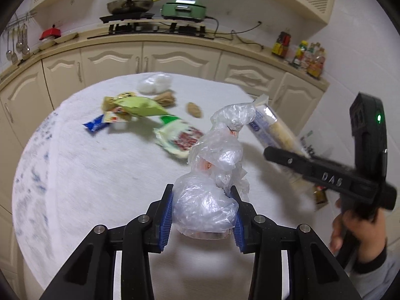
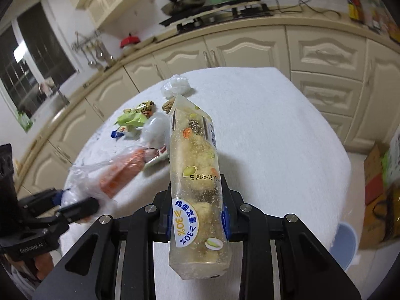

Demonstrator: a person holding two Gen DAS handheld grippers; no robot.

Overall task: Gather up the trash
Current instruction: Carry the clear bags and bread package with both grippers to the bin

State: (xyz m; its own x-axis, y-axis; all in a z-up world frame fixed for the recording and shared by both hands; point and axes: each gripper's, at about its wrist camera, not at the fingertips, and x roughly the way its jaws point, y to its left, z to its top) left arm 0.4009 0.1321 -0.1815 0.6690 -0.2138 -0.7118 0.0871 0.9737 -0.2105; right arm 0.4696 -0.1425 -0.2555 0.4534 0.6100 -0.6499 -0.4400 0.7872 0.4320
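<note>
Kitchen with cream cabinets; white-clothed table (image 1: 100,187) in the foreground, still strewn with litter — green snack bag (image 1: 136,105), red-and-white wrapper (image 1: 178,137), blue wrapper (image 1: 96,125), white wad (image 1: 155,82).

Left gripper (image 1: 202,212): jaws narrowed on a crumpled clear plastic bag (image 1: 215,170) with something orange inside, raised above the cloth. Thin, soft and probably slippery film, likely very light; pinched at its bunched lower part, loose upper folds free to flop or slide out.

Right gripper (image 2: 197,221): jaws closed on a long clear snack tube (image 2: 195,175), gripped near its lower end, upper end standing clear of the table. Semi-stiff, light, contents probably crumbly; low grip leaves a long lever above — a hold nearer mid-length likely steadier, firm squeeze liable to crush.

Pale blue bin (image 2: 345,245), possibly the destination, below the table edge.
</note>
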